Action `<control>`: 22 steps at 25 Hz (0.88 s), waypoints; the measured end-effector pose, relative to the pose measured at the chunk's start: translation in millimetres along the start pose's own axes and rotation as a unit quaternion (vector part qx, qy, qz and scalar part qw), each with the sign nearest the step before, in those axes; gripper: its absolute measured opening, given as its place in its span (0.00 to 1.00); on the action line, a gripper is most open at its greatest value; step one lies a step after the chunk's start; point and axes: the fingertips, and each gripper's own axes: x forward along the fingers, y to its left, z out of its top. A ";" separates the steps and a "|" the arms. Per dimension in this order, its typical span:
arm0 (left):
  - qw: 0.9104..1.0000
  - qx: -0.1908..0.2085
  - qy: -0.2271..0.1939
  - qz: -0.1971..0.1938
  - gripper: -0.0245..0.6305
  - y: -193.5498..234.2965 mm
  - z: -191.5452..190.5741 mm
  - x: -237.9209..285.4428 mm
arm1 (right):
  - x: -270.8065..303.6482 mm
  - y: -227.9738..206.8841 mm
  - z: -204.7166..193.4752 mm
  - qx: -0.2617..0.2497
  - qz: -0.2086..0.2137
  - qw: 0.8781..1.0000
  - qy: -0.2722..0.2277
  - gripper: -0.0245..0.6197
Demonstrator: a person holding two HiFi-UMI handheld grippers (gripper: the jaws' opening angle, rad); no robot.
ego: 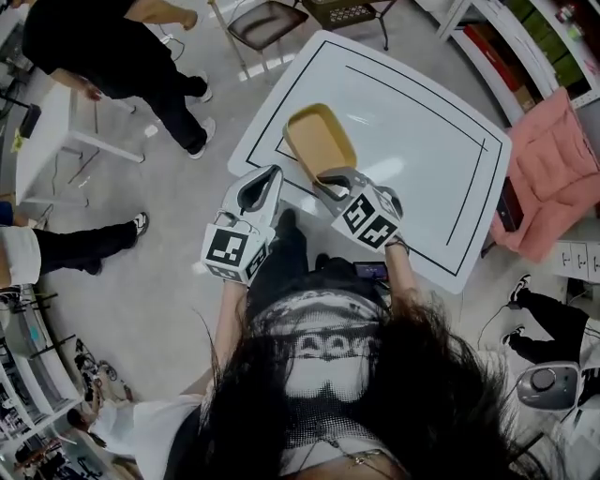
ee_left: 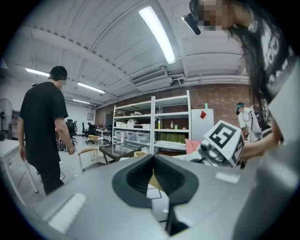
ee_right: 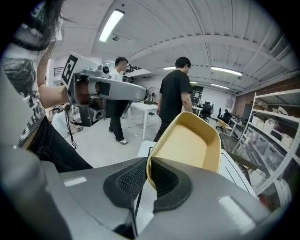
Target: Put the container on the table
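One shallow tan-yellow plastic container (ego: 319, 139), oblong with rounded corners. It is over the near-left part of a white square table (ego: 427, 141) marked with a black rectangular outline. Its long axis runs from near-right to far-left. The open side faces up, and the far end is tilted higher than the near end. The right gripper view suggests it is raised off the table, but the head view does not show whether it touches.

Right gripper (ego: 330, 181): grey two-jaw tool, jaws clamped on the container's near rim, one pad inside the wall and one outside.

Left gripper (ego: 265, 184): jaws closed together with nothing between them. It is just left of the container at the table's near-left edge, apart from it.

Room: pale grey floor (ego: 141, 272) and white shelving (ego: 544, 37) at far right. A pink cloth (ego: 553, 173) lies right of the table, and a dark-seated chair (ego: 267, 21) stands beyond its far edge. A person in black clothes (ego: 112, 47) stands far left. Strip lights (ee_right: 111, 24) run along the ceiling.

Hidden or unclear: the jaws cover the clamped part of the rim. The container's underside is out of sight. The grippers and the wearer's hair cover the table's near edge.
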 end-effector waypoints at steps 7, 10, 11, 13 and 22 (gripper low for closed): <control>0.999 0.007 0.001 -0.042 0.04 58.5 9.1 40.7 | 49.6 -48.4 14.6 0.021 -0.021 0.999 0.027 0.08; 0.998 0.010 0.001 -0.060 0.04 83.1 13.8 58.2 | 73.7 -72.8 18.6 0.029 -0.031 0.998 0.041 0.08; 0.998 0.011 0.001 -0.066 0.04 91.0 15.4 62.8 | 82.1 -80.4 19.9 0.030 -0.033 0.998 0.047 0.08; 0.997 0.013 0.002 -0.078 0.04 105.0 17.7 70.9 | 97.9 -94.7 20.4 0.033 -0.036 0.997 0.061 0.08; 0.992 0.010 0.004 -0.128 0.04 152.8 20.6 109.8 | 170.8 -157.4 -5.0 0.057 -0.035 0.988 0.136 0.08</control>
